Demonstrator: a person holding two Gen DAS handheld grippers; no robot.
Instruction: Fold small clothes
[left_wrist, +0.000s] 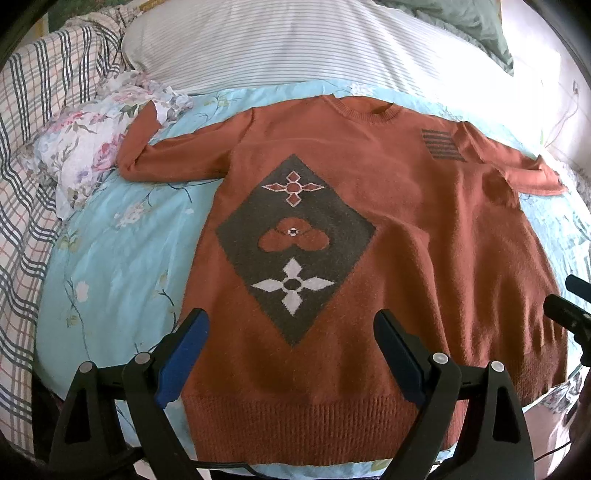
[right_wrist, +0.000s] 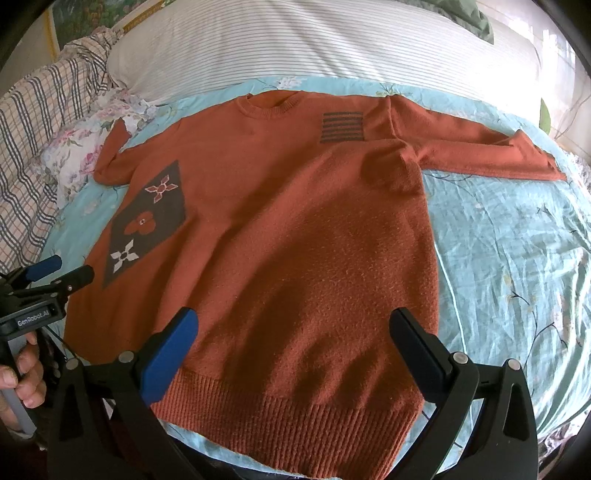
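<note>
Here's the rust sweater, spread flat and face up on the blue floral sheet, sleeves out to both sides. My left tongs and right tongs hover over the ribbed hem, both gaping wide, gripping nothing. Soft, floppy knit (probably stretchy), so I'd pinch cuffs or shoulders.

Sweater spread flat on the bed sheet, hem nearest, collar farthest. Behind the collar, a pillow. Left sleeve reaches a crumpled cloth; beyond it, a blanket. Left tool and right tool above the hem.
</note>
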